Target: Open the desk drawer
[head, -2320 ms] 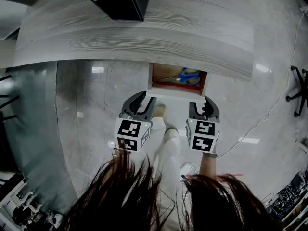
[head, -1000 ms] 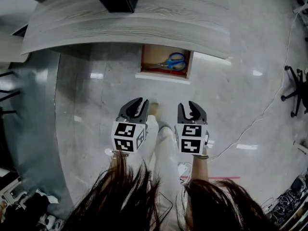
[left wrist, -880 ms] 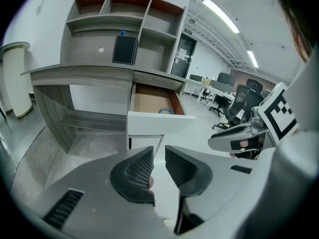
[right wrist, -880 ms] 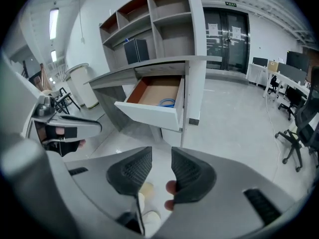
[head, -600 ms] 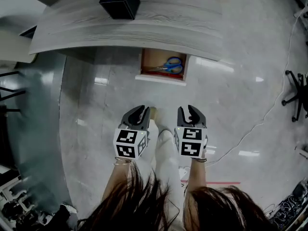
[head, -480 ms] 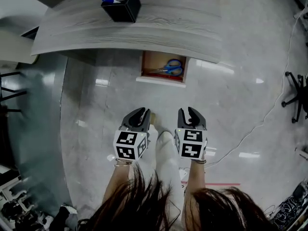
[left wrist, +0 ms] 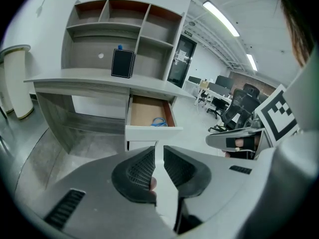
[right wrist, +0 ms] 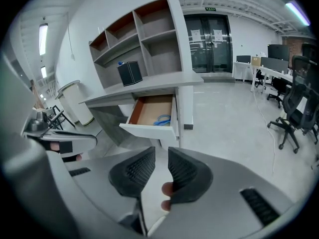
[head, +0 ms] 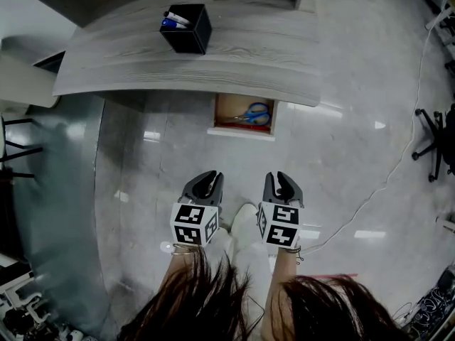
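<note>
Desk drawer [head: 240,131] out; left gripper [head: 207,179] and right gripper [head: 283,179] away, empty, jaws just narrowed to a slit.

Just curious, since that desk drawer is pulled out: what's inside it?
A pair of blue-handled scissors lies on the brown bottom of the drawer. The drawer's rear runs under the desk top, so anything back there is hidden from above.

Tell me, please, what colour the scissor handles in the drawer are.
Blue scissor handles, clearest in the head view.
</note>
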{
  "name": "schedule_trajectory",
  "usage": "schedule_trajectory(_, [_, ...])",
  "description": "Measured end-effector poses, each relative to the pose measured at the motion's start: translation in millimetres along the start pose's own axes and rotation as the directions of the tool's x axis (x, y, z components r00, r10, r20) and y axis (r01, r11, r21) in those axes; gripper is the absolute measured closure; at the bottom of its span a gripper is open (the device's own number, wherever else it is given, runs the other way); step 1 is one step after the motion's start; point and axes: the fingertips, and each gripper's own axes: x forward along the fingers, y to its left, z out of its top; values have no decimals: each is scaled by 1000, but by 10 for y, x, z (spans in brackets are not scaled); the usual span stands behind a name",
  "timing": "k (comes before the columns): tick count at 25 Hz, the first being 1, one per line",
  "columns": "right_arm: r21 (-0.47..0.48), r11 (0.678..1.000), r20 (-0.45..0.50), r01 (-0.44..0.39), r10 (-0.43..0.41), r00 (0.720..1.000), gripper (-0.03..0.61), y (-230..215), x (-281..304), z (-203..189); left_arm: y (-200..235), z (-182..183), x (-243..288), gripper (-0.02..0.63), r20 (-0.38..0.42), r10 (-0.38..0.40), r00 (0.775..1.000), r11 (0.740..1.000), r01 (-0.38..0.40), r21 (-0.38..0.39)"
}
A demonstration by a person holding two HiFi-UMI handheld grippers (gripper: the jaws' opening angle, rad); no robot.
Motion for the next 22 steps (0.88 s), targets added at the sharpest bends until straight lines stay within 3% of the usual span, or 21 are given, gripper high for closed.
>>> schedule_trajectory(17, [-1,999,33,54,-54,998,497,434,-568,149,61,52,-653,566,15,-11,1000,999,10,48])
schedule_trajectory(22, [-47,997,52,69,-67,996,500,506,-754,237,7,67,-922,577,39,-13,999,998,10,67])
